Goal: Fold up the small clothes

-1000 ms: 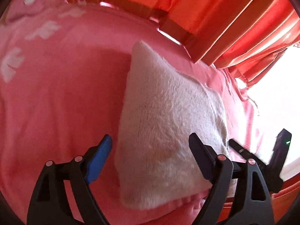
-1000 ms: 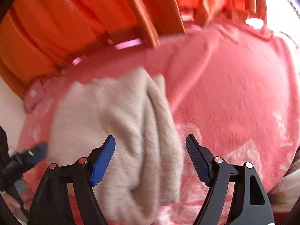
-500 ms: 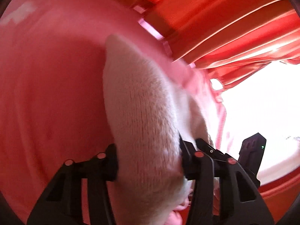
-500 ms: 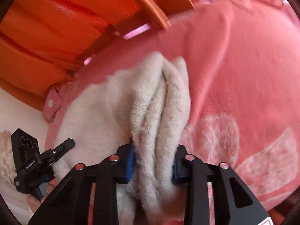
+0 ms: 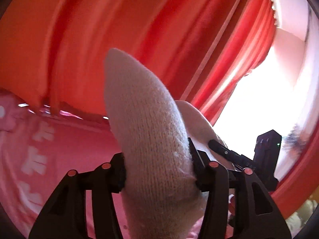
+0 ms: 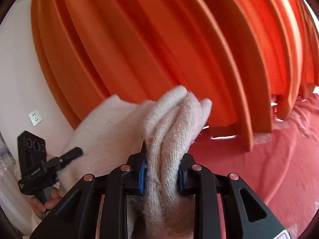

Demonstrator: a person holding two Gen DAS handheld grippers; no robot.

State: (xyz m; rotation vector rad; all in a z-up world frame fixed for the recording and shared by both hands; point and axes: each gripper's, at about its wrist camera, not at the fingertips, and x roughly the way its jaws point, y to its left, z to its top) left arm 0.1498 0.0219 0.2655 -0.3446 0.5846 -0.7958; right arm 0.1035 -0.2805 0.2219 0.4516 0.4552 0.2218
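A cream knitted garment [image 5: 147,131] is folded into a thick bundle and held up in the air above the pink bedspread [image 5: 59,151]. My left gripper [image 5: 157,169] is shut on one end of it. My right gripper [image 6: 162,174] is shut on the other end, where several layers bunch together [image 6: 173,119]. The right gripper shows in the left wrist view [image 5: 225,151] touching the cloth, and the left gripper shows in the right wrist view [image 6: 69,155], with the person's hand below it.
Orange-red curtains [image 6: 159,49] hang close behind the bed. A bright window [image 5: 265,103] is at the right of the left wrist view. A white wall with a socket [image 6: 34,117] is at the left of the right wrist view.
Both grippers closed on the garment's ends and lifted it off the bedspread; both views now tilt up toward the curtains.
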